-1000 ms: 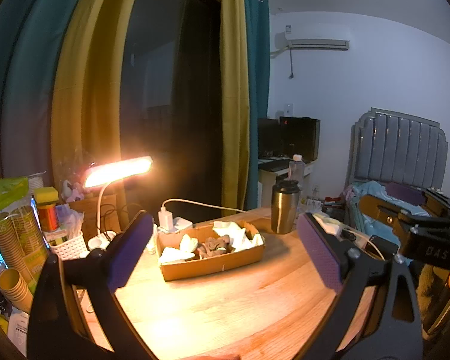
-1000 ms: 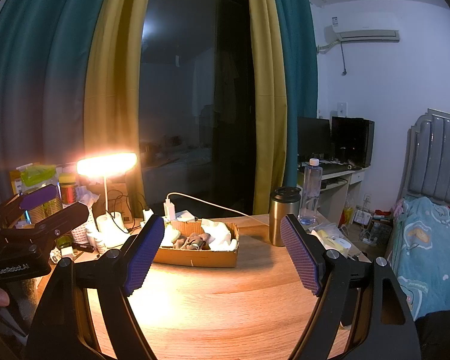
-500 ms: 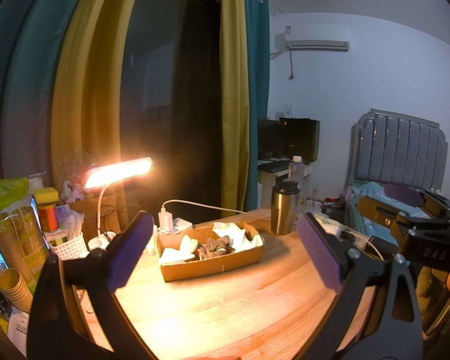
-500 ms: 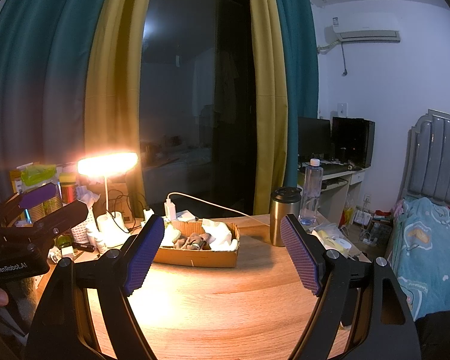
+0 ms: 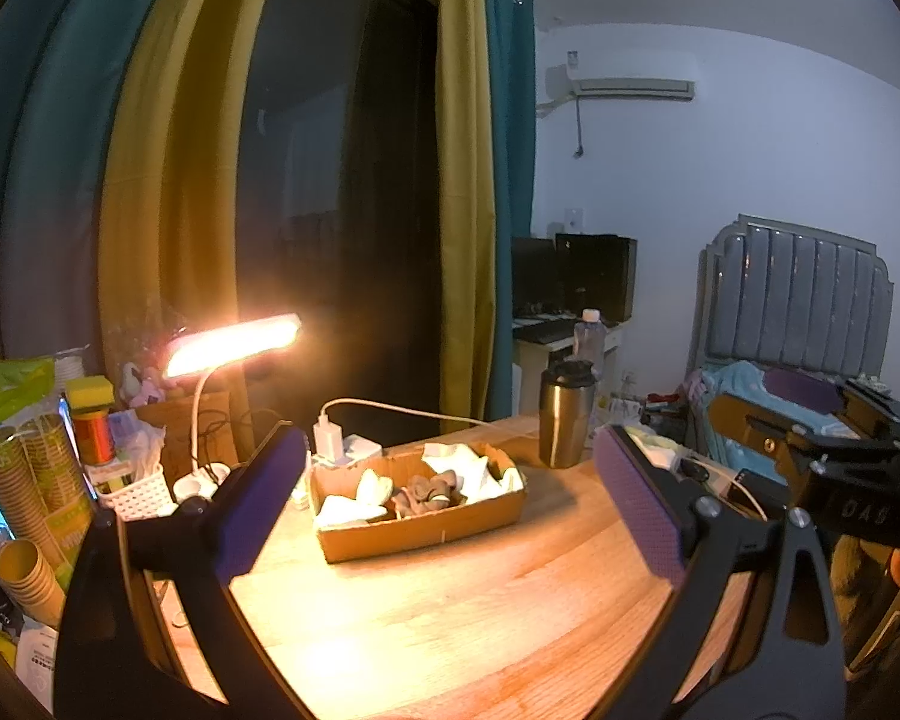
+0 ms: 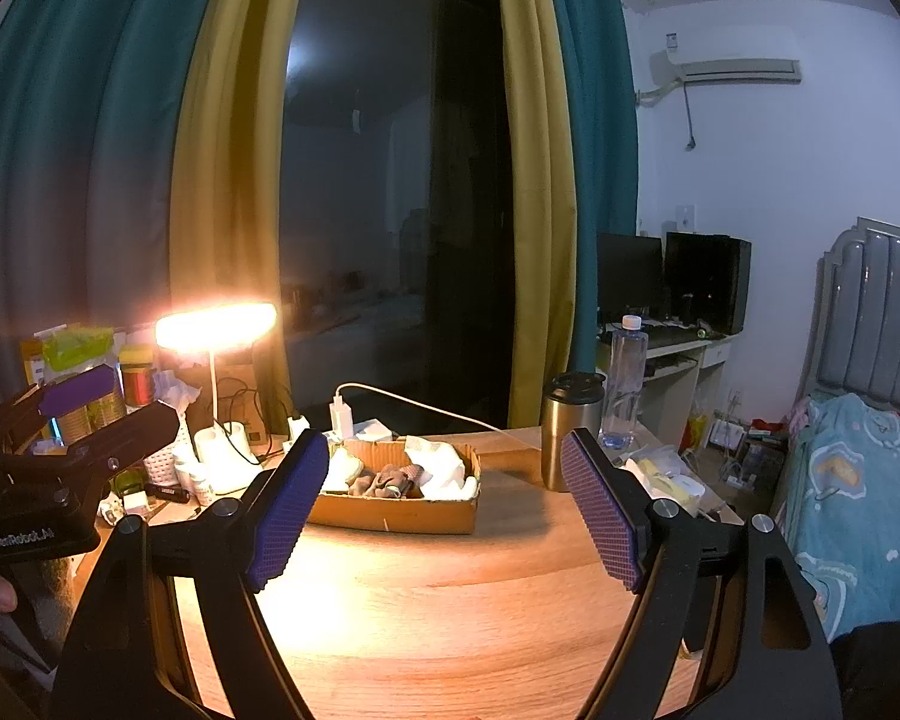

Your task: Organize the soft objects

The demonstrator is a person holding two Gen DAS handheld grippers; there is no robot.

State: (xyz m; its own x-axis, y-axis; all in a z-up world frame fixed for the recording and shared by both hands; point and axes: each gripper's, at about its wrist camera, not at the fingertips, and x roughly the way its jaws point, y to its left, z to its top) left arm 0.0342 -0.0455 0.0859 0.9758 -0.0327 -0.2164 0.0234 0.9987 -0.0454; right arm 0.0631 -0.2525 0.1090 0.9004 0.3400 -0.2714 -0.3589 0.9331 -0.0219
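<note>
Two grippers you hold above the near edge of the round wooden table [image 5: 450, 612]; your left gripper [image 5: 450, 504] has its purple-padded fingers spread wide and grips nothing; your right gripper [image 6: 444, 510] is spread the same way, also without a load; the shallow brown cardboard box [image 6: 396, 513] lies near the table's middle, well apart from both; white and brown soft cloth pieces [image 5: 426, 486] lie inside it; a steel tumbler [image 5: 564, 414] stands right of the box.

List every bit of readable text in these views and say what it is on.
"GenRobot.AI": on the left gripper body, seen from the right wrist view.
"DAS", mirrored, partly hidden: on the right gripper body.
Print on the paper cups: too blurred to read.
</note>
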